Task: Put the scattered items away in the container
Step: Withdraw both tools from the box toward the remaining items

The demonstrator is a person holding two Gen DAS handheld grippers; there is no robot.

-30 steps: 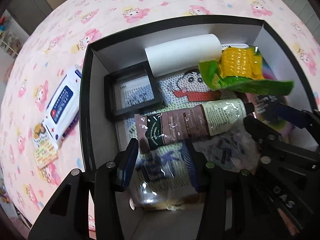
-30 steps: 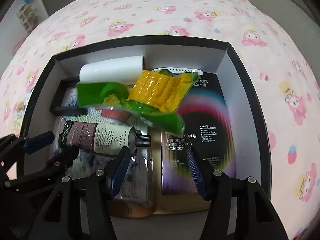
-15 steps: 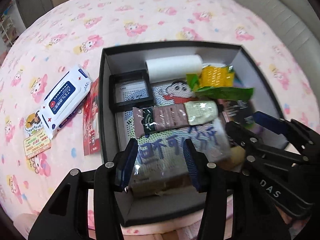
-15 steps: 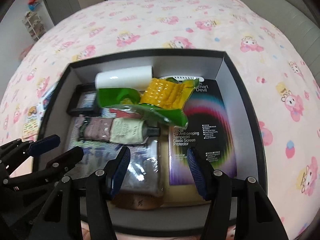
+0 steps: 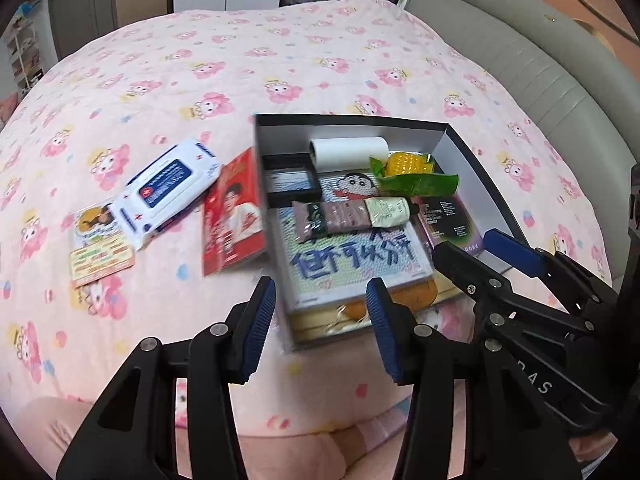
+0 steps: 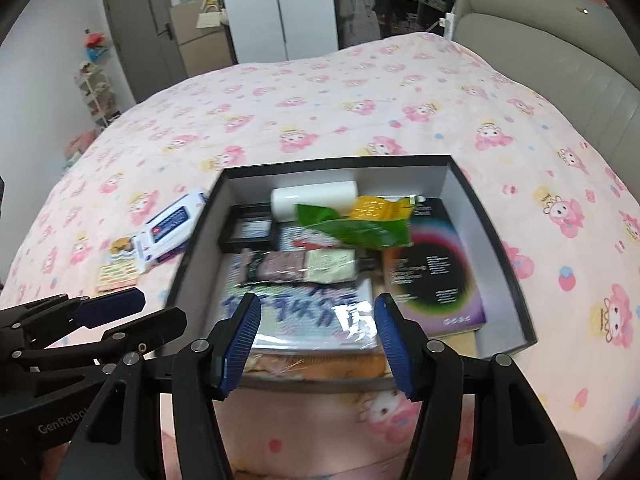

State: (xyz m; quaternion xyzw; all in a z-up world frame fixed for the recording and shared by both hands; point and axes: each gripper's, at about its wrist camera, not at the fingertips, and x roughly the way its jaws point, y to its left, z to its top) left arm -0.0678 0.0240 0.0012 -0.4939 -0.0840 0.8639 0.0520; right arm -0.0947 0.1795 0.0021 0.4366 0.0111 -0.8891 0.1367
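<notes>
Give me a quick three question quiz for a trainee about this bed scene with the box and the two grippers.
1. True or false: the wipes pack lies inside the box.
2. Which lies nearest the box's left wall: A the wipes pack, B the red leaflet, C the yellow card?
3. Fill in: the left hand-held gripper and right hand-held gripper are both ____ and hold nothing.

Key: 1 false; 2 B; 3 open.
</notes>
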